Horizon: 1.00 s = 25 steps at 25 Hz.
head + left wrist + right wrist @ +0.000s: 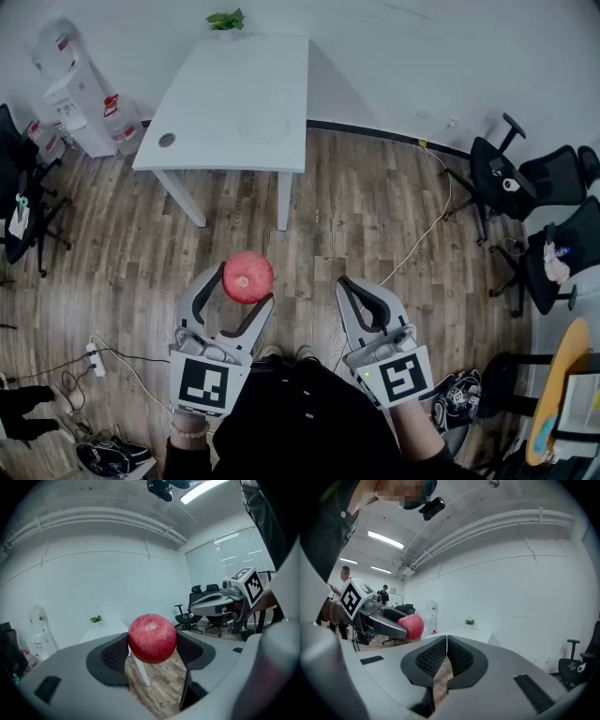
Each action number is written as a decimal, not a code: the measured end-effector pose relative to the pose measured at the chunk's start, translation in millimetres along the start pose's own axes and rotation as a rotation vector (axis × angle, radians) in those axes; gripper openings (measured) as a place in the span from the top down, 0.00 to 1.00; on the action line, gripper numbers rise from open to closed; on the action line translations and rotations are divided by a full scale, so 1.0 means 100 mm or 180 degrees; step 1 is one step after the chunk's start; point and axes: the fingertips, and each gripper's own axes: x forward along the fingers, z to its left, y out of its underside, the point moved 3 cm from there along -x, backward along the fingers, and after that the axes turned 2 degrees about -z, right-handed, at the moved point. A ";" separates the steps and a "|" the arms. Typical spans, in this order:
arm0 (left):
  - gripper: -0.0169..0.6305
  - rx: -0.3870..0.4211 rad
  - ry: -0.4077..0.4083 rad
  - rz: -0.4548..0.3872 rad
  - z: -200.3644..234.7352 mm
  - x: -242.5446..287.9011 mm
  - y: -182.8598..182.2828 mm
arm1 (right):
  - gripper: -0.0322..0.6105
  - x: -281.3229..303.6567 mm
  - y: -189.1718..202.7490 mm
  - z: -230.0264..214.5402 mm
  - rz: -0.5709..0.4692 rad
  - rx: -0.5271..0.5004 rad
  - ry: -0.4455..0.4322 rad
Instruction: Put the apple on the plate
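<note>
A red apple sits between the tips of my left gripper, whose pads press on both its sides; it fills the middle of the left gripper view as apple. The right gripper view shows the same apple at the left. My right gripper is shut with nothing between its pads, which meet at the tips. A pale plate lies on the white table well ahead of both grippers. Both grippers hang over the wooden floor, short of the table.
A green sprig lies at the table's far edge. A water dispenser with bottles stands left of the table. Black office chairs stand at the right. A power strip and cables lie on the floor at the left.
</note>
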 end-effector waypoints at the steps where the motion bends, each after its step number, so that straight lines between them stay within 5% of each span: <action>1: 0.46 -0.0004 -0.0001 -0.0006 0.00 0.00 0.00 | 0.88 0.00 0.00 0.00 0.0004 -0.0001 0.0003; 25: 0.46 -0.0006 -0.0022 -0.0076 0.27 -0.18 0.08 | 0.88 0.13 -0.05 0.28 -0.0007 0.0067 0.0021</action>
